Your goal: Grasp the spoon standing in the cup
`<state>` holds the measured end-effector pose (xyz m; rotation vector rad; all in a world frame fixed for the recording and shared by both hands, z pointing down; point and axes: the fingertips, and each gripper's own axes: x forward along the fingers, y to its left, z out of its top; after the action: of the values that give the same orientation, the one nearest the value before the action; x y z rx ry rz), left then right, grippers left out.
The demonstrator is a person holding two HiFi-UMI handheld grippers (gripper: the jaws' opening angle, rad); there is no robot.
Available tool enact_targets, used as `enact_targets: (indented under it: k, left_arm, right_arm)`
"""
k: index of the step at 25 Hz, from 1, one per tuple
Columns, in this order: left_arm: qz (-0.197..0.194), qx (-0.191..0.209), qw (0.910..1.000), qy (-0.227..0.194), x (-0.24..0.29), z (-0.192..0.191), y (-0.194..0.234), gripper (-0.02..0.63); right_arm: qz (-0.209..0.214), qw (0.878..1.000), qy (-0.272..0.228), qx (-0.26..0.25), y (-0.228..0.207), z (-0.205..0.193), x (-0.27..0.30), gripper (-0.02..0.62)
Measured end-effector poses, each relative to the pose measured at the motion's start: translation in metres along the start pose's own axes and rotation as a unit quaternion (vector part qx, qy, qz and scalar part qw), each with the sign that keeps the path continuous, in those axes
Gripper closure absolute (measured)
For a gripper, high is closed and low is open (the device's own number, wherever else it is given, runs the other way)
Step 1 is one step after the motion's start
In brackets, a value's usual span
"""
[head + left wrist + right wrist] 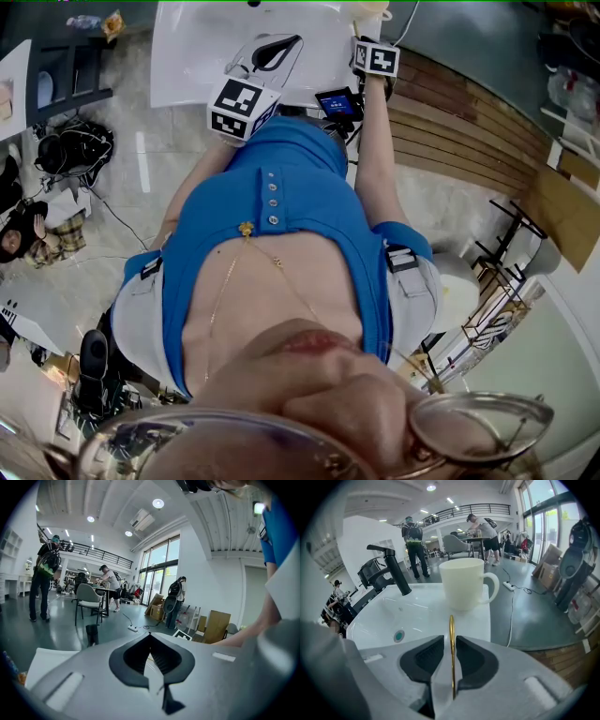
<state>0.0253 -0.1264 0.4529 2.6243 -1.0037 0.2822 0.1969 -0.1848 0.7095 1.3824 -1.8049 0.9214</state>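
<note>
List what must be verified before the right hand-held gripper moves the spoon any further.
1. Spoon pinched by the right hand-held gripper: ok, jaws closed on the gold handle.
2. Spoon outside the cup: ok, its end stops short of it.
3. Cup upright on the sink rim: ok.
4. Left hand-held gripper free: ok, jaws together, nothing between.
5. Which end of the spoon is gripped: cannot tell, only a thin gold edge shows.
</note>
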Motion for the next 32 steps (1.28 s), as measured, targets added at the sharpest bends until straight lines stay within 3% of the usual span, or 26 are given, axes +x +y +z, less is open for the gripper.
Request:
enact_targets:
  k: [16, 32]
  left_arm:
    - [0.009, -0.001, 0.9999, -0.005, -0.009, 0.001, 0.003, 0.606]
    - [0.003, 0.000, 1.0000, -0.002, -0.006, -0.001, -0.001, 0.606]
  right_arm:
    - [-0.015, 0.999, 0.000, -0.035, 0.006, 0.000, -0.001, 0.512]
    - [0.008, 0.995, -0.001, -0.104, 0.017, 0.007, -0.020, 0.506]
